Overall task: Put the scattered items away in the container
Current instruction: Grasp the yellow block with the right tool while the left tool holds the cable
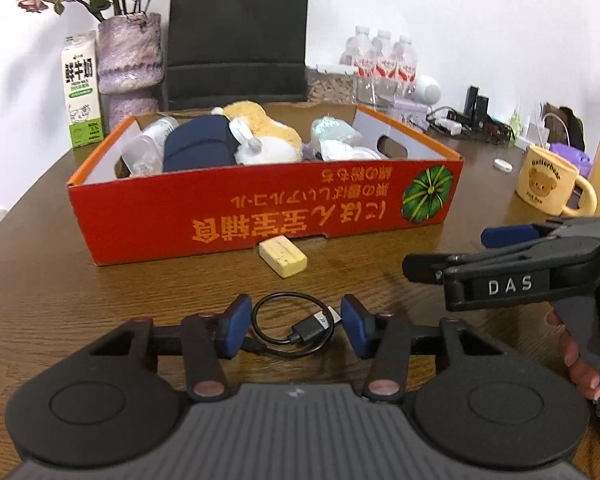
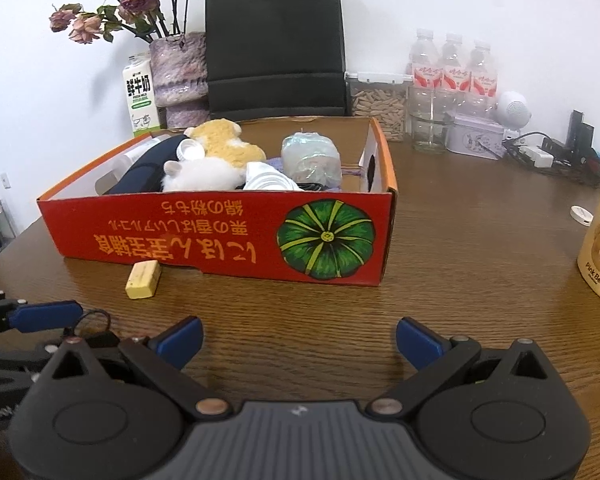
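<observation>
A coiled black USB cable (image 1: 292, 328) lies on the wooden table between the blue pads of my left gripper (image 1: 296, 326). The pads flank the coil closely without squeezing it. A yellow block (image 1: 283, 257) rests against the front wall of the red cardboard box (image 1: 236, 216), which holds a plush toy, a dark blue pouch and several wrapped items. My right gripper (image 2: 299, 340) hovers open over bare table to the right of the cable, nothing between its pads. From the right wrist view the box (image 2: 220, 232), the block (image 2: 143, 280) and part of the cable (image 2: 96, 316) show.
A yellow bear mug (image 1: 548, 184) and a small white disc (image 1: 503, 164) stand to the right of the box. Behind it are a milk carton (image 1: 82, 92), a vase of dried roses (image 1: 130, 60), a black paper bag (image 1: 236, 36), water bottles (image 1: 384, 60) and chargers with cords.
</observation>
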A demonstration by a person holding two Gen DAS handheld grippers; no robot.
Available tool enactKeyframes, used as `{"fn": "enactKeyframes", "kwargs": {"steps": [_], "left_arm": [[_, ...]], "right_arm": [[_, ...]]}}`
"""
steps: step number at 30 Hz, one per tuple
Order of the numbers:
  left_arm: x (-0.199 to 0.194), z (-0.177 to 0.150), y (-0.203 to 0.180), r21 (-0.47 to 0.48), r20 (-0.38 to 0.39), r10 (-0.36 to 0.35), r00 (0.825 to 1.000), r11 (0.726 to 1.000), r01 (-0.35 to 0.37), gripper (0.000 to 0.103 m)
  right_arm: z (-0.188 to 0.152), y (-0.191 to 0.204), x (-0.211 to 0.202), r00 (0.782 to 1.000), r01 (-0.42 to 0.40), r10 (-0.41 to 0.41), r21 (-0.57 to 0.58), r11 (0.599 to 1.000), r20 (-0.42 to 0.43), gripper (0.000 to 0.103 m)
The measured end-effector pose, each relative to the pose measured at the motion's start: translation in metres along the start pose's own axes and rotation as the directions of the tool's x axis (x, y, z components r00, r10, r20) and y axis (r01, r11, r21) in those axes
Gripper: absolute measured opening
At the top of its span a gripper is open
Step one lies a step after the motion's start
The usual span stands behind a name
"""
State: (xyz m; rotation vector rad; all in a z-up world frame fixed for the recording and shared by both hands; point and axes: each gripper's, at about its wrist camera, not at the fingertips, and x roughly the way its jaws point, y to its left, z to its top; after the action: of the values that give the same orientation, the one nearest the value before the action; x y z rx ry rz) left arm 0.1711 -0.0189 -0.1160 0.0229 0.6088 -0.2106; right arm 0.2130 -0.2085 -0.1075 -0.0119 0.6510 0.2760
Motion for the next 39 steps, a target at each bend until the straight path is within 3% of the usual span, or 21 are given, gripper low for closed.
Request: {"fn": "enactKeyframes", "kwargs": {"steps": [10,17,22,25,27,28,39], "left_arm": [[-0.015,0.011,0.037,-0.039,0.06,0.06,0.996,0.998,-0.057,0.05],[-0.02,0.016,0.075,-0.09,0.086,0.092,0.992,0.992,-0.084,0.05],[-0.021,0.016,0.097,-0.141,0.088,0.101,0.991,0.986,-0.088,0.05],[-0.018,0.016,0.103,-0.165,0.078,0.094,0.993,0.983,-0.08,0.05],[-0.018,0.015,0.102,-0.162,0.08,0.091,0.993,0.984,-0.078,0.05],[-0.019,0.015,0.101,-0.159,0.082,0.092,0.992,0.984,-0.078,0.05],[-0.029,0.015,0.096,-0.158,0.119,0.126,0.985,0.982,-0.106,0.05]], "right_arm": [[0.006,0.035,0.005,0.999,-0.052,0.052,-0.055,0.997,0.0,0.103],[0.017,0.075,0.022,0.997,-0.082,0.08,-0.083,0.993,-0.021,0.095],[0.024,0.096,0.036,0.996,-0.085,0.082,-0.075,0.994,-0.042,0.078],[0.025,0.105,0.039,0.996,-0.078,0.075,-0.08,0.994,-0.038,0.062],[0.025,0.109,0.038,0.996,-0.083,0.08,-0.095,0.992,-0.028,0.028],[0.024,0.111,0.037,0.996,-0.086,0.083,-0.101,0.991,-0.026,0.019],[0.025,0.114,0.015,0.991,-0.13,0.133,-0.104,0.986,0.026,0.019]]}}
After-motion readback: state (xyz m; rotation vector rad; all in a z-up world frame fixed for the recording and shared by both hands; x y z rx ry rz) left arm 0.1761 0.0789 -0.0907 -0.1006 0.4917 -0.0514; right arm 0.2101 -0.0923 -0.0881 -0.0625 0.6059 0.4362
